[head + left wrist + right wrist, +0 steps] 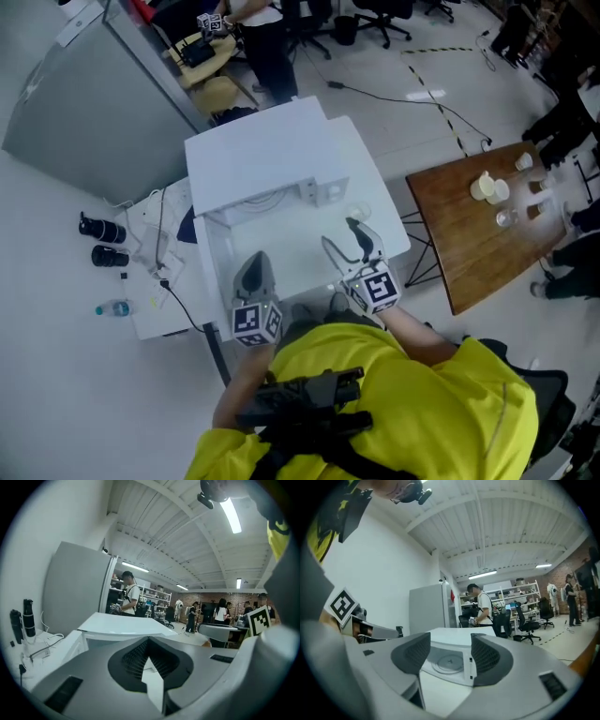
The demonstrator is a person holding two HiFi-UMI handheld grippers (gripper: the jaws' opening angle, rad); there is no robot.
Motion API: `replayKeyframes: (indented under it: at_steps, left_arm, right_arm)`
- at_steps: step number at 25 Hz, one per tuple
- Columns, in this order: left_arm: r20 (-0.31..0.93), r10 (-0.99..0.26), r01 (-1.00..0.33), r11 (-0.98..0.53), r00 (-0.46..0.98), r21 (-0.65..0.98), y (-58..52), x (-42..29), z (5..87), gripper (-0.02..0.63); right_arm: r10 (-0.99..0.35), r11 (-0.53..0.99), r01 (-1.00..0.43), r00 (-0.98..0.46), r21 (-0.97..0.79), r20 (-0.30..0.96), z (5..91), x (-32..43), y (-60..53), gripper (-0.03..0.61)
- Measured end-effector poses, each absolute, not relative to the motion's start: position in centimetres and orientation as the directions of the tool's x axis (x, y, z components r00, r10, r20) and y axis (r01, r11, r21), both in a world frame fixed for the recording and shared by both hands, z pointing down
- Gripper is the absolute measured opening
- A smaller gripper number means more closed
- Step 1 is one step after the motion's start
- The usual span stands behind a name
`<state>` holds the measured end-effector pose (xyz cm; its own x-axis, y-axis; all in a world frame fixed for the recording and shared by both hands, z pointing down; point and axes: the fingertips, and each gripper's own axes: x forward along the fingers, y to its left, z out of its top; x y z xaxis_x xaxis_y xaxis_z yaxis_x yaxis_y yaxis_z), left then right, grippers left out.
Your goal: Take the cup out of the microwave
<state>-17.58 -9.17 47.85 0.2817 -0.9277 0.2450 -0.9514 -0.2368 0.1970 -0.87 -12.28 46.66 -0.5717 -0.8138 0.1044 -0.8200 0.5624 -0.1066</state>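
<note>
Microwave (267,155) stands open; turntable (449,662) bare. Faint clear cup (359,214), if I read it right, sits on table (300,267) at microwave's 4 o'clock. Likely light, thin, slippery: grip mid-wall, gently. Left tool (255,262) closed, empty. Right tool (342,239) part open, empty.

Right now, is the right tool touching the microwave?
Apart. The right gripper view shows table surface between the open right tool and the microwave.

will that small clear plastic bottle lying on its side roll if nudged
Probably: the small clear plastic bottle lies on its side and looks round, so a sideways nudge should roll it. Likely light and squashy for its size, though its fill can't be seen.
</note>
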Motion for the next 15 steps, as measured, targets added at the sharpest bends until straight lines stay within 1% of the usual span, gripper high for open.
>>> replayKeyframes:
  at_steps: [1,2,3,5,6,8,10,11,12,15]
  left_arm:
    - [0.236,-0.933,-0.954,-0.230,0.272,0.191,-8.7,-18.3,46.8,-0.008]
    - [0.226,-0.938,-0.958,-0.222,0.261,0.184,-8.2,-19.0,45.8,-0.008]
    - [0.215,-0.944,-0.961,-0.215,0.250,0.173,-7.8,-19.5,44.8,-0.008]
    - [0.193,-0.953,-0.967,-0.209,0.236,0.148,-7.3,-20.3,42.9,-0.008]
    - [0.182,-0.955,-0.968,-0.211,0.234,0.138,-7.0,-20.6,41.9,-0.008]
    - [0.160,-0.958,-0.968,-0.218,0.237,0.126,-6.3,-20.9,40.2,-0.008]
    - [0.138,-0.960,-0.966,-0.225,0.242,0.127,-5.8,-21.2,39.0,-0.008]
    - [0.128,-0.960,-0.964,-0.231,0.248,0.133,-5.7,-21.3,38.5,-0.008]
    - [0.119,-0.959,-0.961,-0.239,0.256,0.139,-5.6,-21.4,38.2,-0.008]
    - [0.103,-0.956,-0.955,-0.259,0.275,0.143,-5.4,-21.8,36.7,-0.008]
  right_arm:
    - [-0.808,0.573,-0.812,-0.582,-0.109,0.088,45.4,-1.7,-12.0,0.269]
    - [-0.802,0.584,-0.803,-0.593,-0.115,0.070,44.1,-2.4,-11.8,0.232]
    - [-0.796,0.594,-0.795,-0.603,-0.122,0.050,42.9,-3.0,-11.7,0.230]
    - [-0.792,0.603,-0.786,-0.610,-0.136,0.016,40.8,-4.0,-11.6,0.153]
    - [-0.793,0.601,-0.787,-0.609,-0.139,0.011,40.1,-4.5,-11.5,0.150]
    - [-0.800,0.592,-0.794,-0.600,-0.140,0.018,39.2,-5.2,-11.1,0.065]
    - [-0.803,0.586,-0.797,-0.595,-0.148,0.024,38.6,-5.4,-11.0,0.053]
    - [-0.803,0.586,-0.795,-0.596,-0.155,0.025,38.2,-5.5,-10.9,0.020]
    - [-0.800,0.589,-0.791,-0.600,-0.165,0.024,37.9,-5.5,-10.9,0.006]
    - [-0.779,0.612,-0.769,-0.627,-0.182,0.030,37.2,-5.8,-10.0,0.005]
